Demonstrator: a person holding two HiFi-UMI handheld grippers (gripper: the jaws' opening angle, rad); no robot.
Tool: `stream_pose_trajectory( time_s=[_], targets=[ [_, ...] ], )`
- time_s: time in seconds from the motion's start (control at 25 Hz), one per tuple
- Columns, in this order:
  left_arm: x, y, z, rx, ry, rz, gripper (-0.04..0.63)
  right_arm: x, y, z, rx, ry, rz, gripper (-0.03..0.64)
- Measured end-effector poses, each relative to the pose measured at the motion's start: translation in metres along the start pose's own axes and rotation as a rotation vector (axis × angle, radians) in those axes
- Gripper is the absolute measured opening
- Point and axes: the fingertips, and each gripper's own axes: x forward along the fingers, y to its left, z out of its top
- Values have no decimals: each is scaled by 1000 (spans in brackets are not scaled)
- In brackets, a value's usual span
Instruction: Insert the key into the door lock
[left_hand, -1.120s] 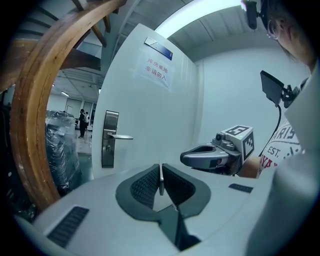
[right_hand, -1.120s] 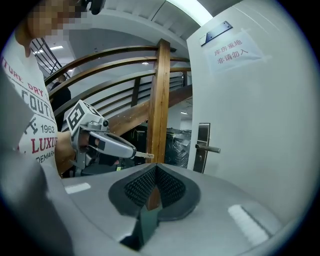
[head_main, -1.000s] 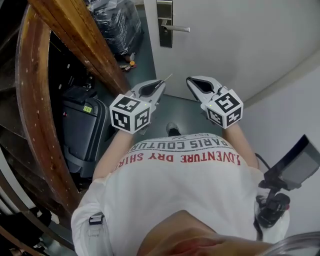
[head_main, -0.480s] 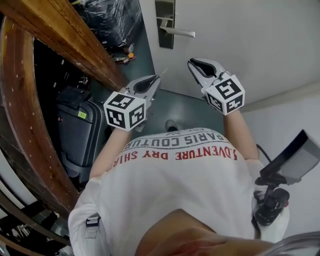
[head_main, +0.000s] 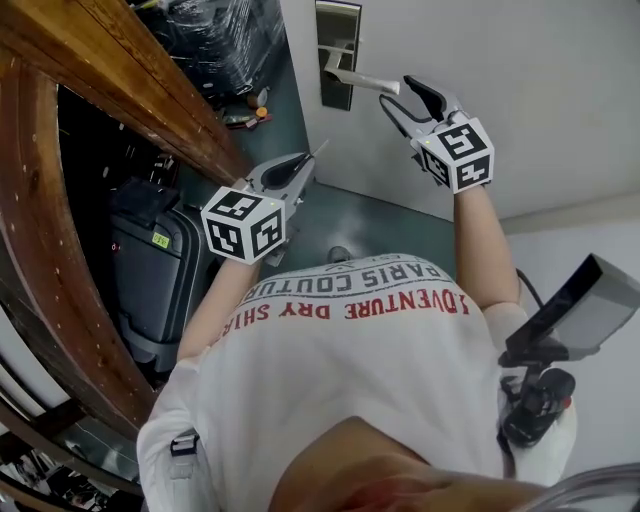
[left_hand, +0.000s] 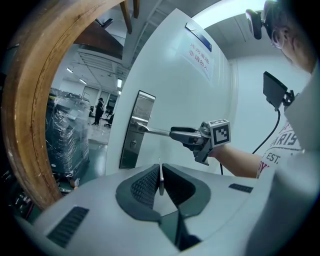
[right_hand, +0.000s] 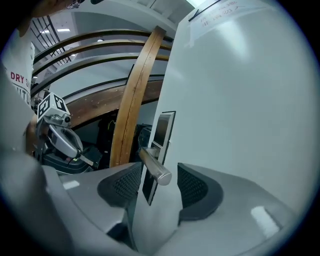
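The white door (head_main: 520, 70) has a steel lock plate (head_main: 337, 50) with a lever handle (head_main: 362, 80). The plate's keyhole (left_hand: 132, 144) shows below the handle in the left gripper view. My left gripper (head_main: 305, 165) is shut on a thin metal key (left_hand: 160, 180), which sticks out edge-on toward the door and stays well short of the plate. My right gripper (head_main: 398, 95) is up at the handle's free end. Its jaws are opening, and the handle tip (right_hand: 156, 170) lies between the pads without being pressed.
A curved wooden stair rail (head_main: 150, 90) runs along the left. A black suitcase (head_main: 150, 270) stands beneath it, with a wrapped pallet (head_main: 215, 40) beyond. A black device on a cable (head_main: 565, 320) hangs at my right hip. The floor is dark green.
My right gripper has travelled up and toward the door to the handle's end, and its jaws have gone from shut to wide. My left gripper has drifted a little left and lower with the key.
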Motion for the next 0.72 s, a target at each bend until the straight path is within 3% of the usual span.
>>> stream_pose_trajectory(
  time_s=[0.52,0.6,0.72],
  targets=[
    [12,1,-6,-86,0,-35,23,4,0,0,8,9,7,164],
    [15,1,0,-129,-33,-49,23,4,-1,0,9,11,8,164],
    [23,6,13,-271,-102,-82,23,3,-1,1,14,14,4,164]
  ],
)
